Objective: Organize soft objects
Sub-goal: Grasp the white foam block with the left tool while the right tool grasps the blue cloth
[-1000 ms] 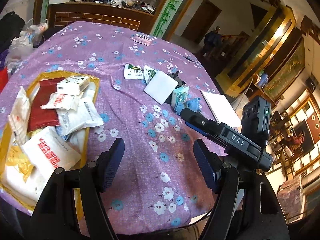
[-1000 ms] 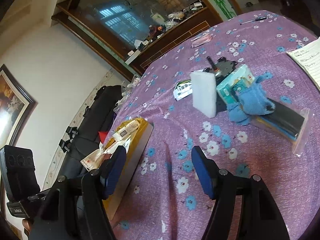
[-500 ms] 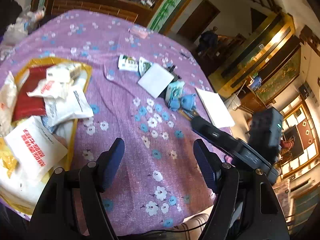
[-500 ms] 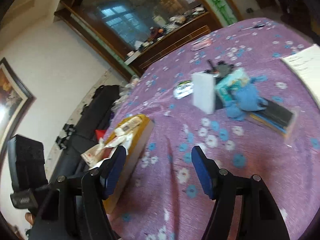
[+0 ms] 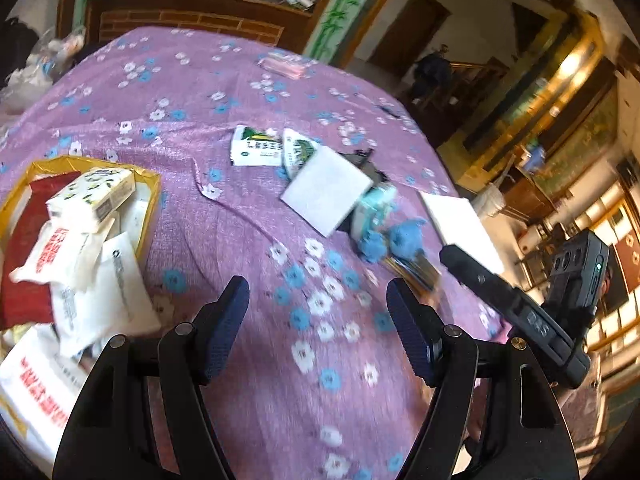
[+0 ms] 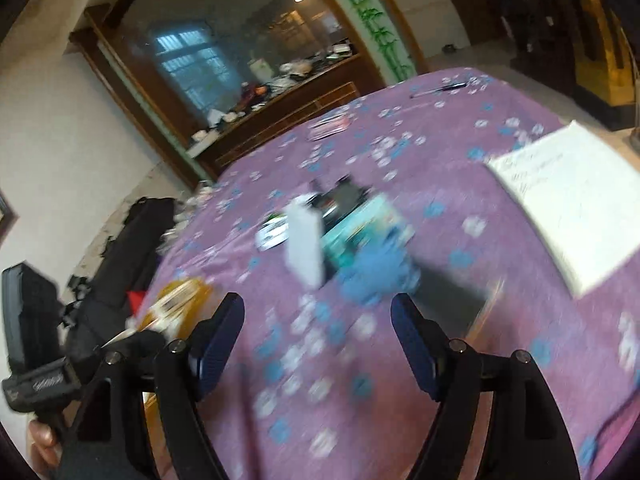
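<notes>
A yellow tray (image 5: 154, 184) at the left holds several soft tissue packs (image 5: 90, 196); it shows blurred in the right wrist view (image 6: 180, 300). At mid-table lie a white pad (image 5: 326, 190), a teal pack (image 5: 372, 210), a blue plush toy (image 5: 404, 236) and green-white packets (image 5: 256, 146). The pad (image 6: 304, 244), teal pack (image 6: 360, 224) and toy (image 6: 378, 276) show ahead of my right gripper (image 6: 318, 336). My left gripper (image 5: 318, 320) is open and empty above the cloth. My right gripper is open and empty; its body shows in the left wrist view (image 5: 520, 312).
A purple flowered cloth (image 5: 180, 92) covers the round table. A white notepad (image 6: 568, 196) lies at the right edge. A pink item (image 5: 282, 65) and a pen (image 6: 444, 89) lie at the far side. A wooden cabinet (image 5: 192, 20) stands behind.
Both grippers have moved forward toward the pile at mid-table, which now looks larger and is blurred by motion. Both stay open and empty.
</notes>
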